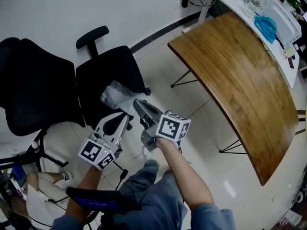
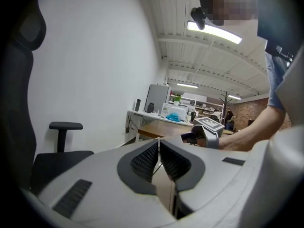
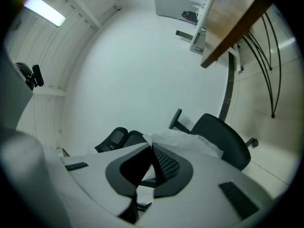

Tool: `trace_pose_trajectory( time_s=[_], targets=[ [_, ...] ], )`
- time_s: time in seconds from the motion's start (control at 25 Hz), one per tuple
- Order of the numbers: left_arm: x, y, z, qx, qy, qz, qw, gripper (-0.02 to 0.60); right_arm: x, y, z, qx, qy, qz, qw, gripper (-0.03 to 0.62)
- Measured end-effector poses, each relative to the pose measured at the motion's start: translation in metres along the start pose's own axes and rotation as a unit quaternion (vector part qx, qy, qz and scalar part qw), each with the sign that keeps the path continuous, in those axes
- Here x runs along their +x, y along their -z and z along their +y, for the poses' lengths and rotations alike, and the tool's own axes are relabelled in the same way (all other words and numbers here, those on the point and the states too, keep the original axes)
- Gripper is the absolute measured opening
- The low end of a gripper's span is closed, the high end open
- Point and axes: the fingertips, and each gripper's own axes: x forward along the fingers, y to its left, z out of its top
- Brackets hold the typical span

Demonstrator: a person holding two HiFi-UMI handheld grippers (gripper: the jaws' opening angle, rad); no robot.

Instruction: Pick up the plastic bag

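Above the seat of the black office chair, the plastic bag hangs as a crumpled clear wad from the right tongs. They are pinched shut on its near edge; in the right gripper view the film bunches up just past the closed pads, with the chair well behind it. From those tongs the bag reaches forward and to the left, so its long axis roughly follows the line they point along and its free end is the far one. The left tongs sit just beside it, a little lower and to the left. Their jaws are together with nothing between them, and they do not touch the film. The wooden counter stands well apart on the right. The pick-up looks all but done. If a second grip is wanted, the left tongs are nearer the loose end but would have to open first.
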Motion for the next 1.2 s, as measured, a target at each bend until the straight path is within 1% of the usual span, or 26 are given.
trace_pose_trajectory(
  time_s=[0.24,0.48,0.72,0.92,1.2],
  targets=[
    [0.008,-0.039,-0.011,0.004,0.018,-0.038,0.9991,0.018,0.004,-0.042,0.044,-0.063,-0.005,0.003,0.998,0.005],
    [0.021,-0.082,-0.024,0.016,0.043,-0.074,0.9962,0.018,0.01,-0.084,0.088,-0.131,-0.013,0.004,0.991,0.005],
    [0.042,-0.125,-0.037,0.033,0.062,-0.108,0.9917,0.018,0.003,-0.128,0.118,-0.19,-0.016,-0.007,0.982,0.005],
    [0.059,-0.154,-0.059,0.049,0.081,-0.126,0.9875,0.018,-0.011,-0.168,0.141,-0.226,-0.021,-0.021,0.974,0.005],
    [0.089,-0.192,-0.095,0.074,0.093,-0.149,0.9816,0.018,-0.032,-0.225,0.179,-0.278,-0.046,-0.025,0.959,0.004]
  ],
)
